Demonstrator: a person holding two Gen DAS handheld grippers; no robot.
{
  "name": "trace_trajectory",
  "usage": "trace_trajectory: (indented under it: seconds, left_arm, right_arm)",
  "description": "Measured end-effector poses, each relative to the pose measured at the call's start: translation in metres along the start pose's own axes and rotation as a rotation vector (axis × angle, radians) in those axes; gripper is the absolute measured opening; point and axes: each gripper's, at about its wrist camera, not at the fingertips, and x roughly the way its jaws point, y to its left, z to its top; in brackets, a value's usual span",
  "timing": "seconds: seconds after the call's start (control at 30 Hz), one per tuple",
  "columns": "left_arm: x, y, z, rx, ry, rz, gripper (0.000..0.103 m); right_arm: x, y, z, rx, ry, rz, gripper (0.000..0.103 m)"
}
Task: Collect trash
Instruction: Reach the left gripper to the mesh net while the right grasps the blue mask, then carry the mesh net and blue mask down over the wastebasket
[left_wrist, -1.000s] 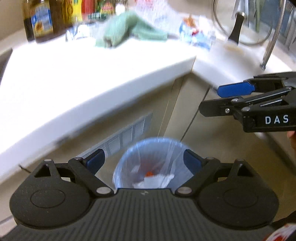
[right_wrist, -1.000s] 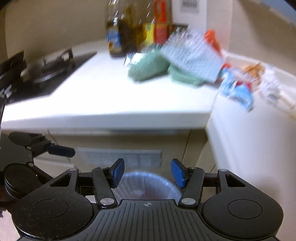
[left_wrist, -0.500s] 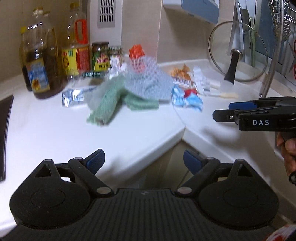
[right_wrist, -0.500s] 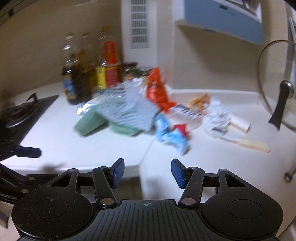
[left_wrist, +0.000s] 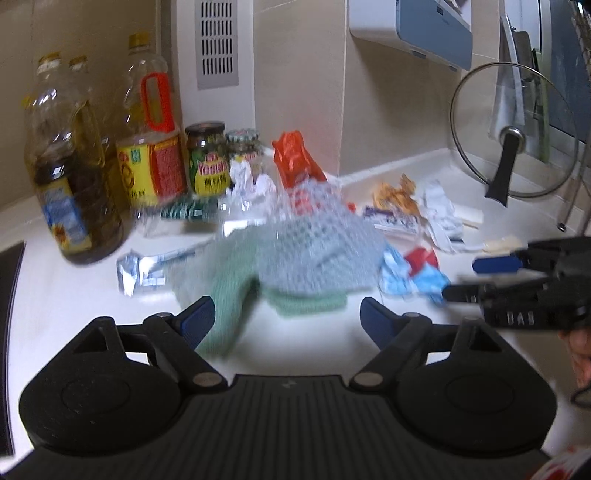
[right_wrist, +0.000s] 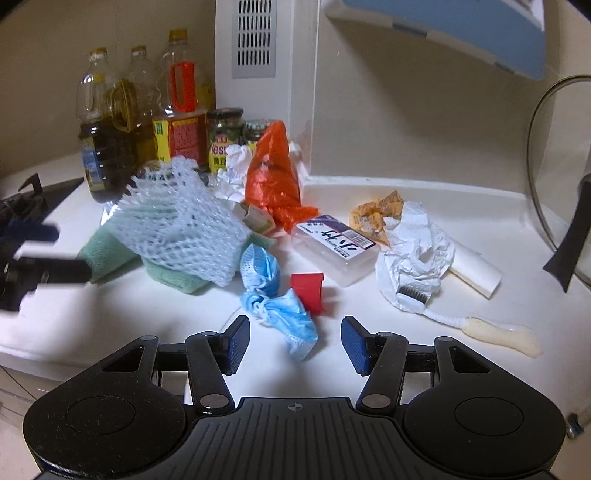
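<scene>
Only the right wrist view shows the toothbrush (right_wrist: 458, 317) clearly.

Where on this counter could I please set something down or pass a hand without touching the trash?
Bare counter runs along the near edge, in front of the green cloth. Another free strip lies behind the crumpled paper, toward the glass lid. The middle is crowded, from the foam net to the blue mask.

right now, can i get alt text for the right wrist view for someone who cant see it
The open, empty right gripper hovers over a white countertop, just above a crumpled blue face mask. Beyond lie a white foam net, an orange plastic bag, a clear plastic box, crumpled paper and a toothbrush, with oil bottles behind.
</scene>
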Motion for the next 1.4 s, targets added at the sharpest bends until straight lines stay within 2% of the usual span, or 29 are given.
trace_trajectory:
  seconds: [0.17, 0.23, 0.33, 0.37, 0.43, 0.5, 0.6, 0.67, 0.77, 1.03, 1.4]
  left_arm:
    - [0.028, -0.007, 0.017, 0.072, -0.002, 0.024, 0.073]
    - [0.038, -0.011, 0.019, 0.105, 0.005, 0.028, 0.067]
    - [0.048, -0.017, 0.020, 0.144, 0.014, 0.044, 0.052]
    - [0.050, -0.019, 0.019, 0.158, 0.015, 0.051, 0.044]
    - [0.052, -0.023, 0.018, 0.179, 0.021, 0.052, 0.039]
    - [0.054, -0.023, 0.017, 0.175, 0.035, 0.045, 0.023]
    - [0.053, -0.023, 0.014, 0.154, 0.053, 0.038, 0.008]
    - [0.049, -0.021, 0.013, 0.124, 0.060, 0.022, 0.007]
    - [0.041, -0.017, 0.010, 0.068, 0.069, -0.005, 0.007]
    - [0.009, -0.003, -0.005, -0.128, 0.070, -0.099, 0.006]
    - [-0.038, 0.000, -0.036, -0.185, 0.071, -0.184, 0.006]
  right_arm:
    - [0.017, -0.005, 0.005, -0.006, 0.018, 0.020, 0.056]
    - [0.021, -0.005, 0.006, -0.005, 0.020, 0.028, 0.056]
    - [0.027, -0.006, 0.008, -0.009, 0.024, 0.036, 0.056]
    - [0.030, -0.005, 0.008, -0.008, 0.027, 0.038, 0.056]
    - [0.033, -0.006, 0.008, -0.007, 0.032, 0.042, 0.056]
    - [0.036, -0.006, 0.007, -0.005, 0.035, 0.045, 0.049]
    - [0.039, -0.006, 0.005, -0.007, 0.046, 0.044, 0.038]
    - [0.040, -0.006, 0.003, -0.008, 0.052, 0.040, 0.026]
    - [0.036, -0.005, 0.000, -0.010, 0.050, 0.027, 0.019]
    - [0.006, 0.002, -0.012, 0.042, 0.040, 0.043, 0.016]
    - [-0.035, 0.027, -0.029, 0.082, 0.045, 0.040, 0.015]
